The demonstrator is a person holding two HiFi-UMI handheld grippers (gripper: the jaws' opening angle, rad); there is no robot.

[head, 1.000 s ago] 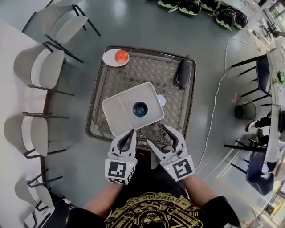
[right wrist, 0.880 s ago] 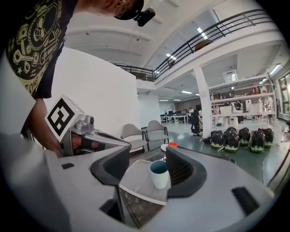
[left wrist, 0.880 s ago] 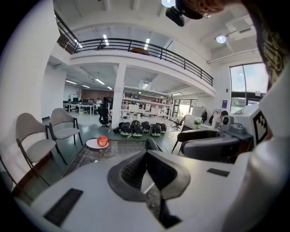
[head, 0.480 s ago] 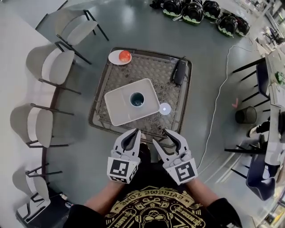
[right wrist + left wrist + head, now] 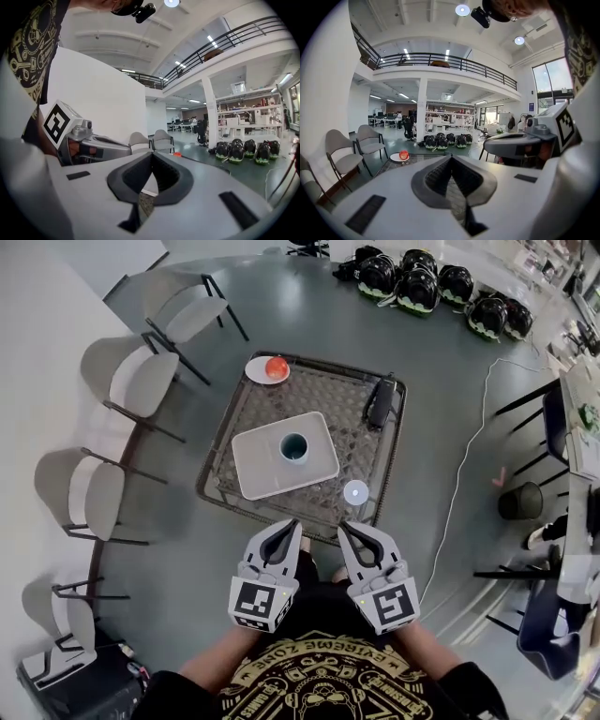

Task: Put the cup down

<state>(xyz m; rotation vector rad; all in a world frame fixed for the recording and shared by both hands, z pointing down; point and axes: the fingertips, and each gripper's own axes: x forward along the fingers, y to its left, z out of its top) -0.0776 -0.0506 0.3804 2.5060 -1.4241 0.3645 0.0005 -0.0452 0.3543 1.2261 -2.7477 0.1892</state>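
A dark blue-green cup (image 5: 294, 447) stands upright on a white tray (image 5: 262, 474) on the woven-top low table (image 5: 217, 486). Both grippers are held close to the person's body, short of the table's near edge and well away from the cup. My left gripper (image 5: 289, 526) has its jaws together with nothing between them; its own view shows the tips (image 5: 451, 159) meeting. My right gripper (image 5: 348, 529) is likewise shut and empty, its tips (image 5: 152, 159) touching. Each gripper shows beside the other in the gripper views.
A small white disc (image 5: 355, 491) lies on the table right of the tray. A plate with a red fruit (image 5: 267, 369) sits at the far left corner, a black device (image 5: 380, 399) at the far right. Chairs (image 5: 141, 381) line the left; helmets (image 5: 422, 282) lie on the floor beyond.
The right gripper's jaws have closed from wide open. Both grippers have drawn back from the table's near edge toward the body, and the table now looks farther off.
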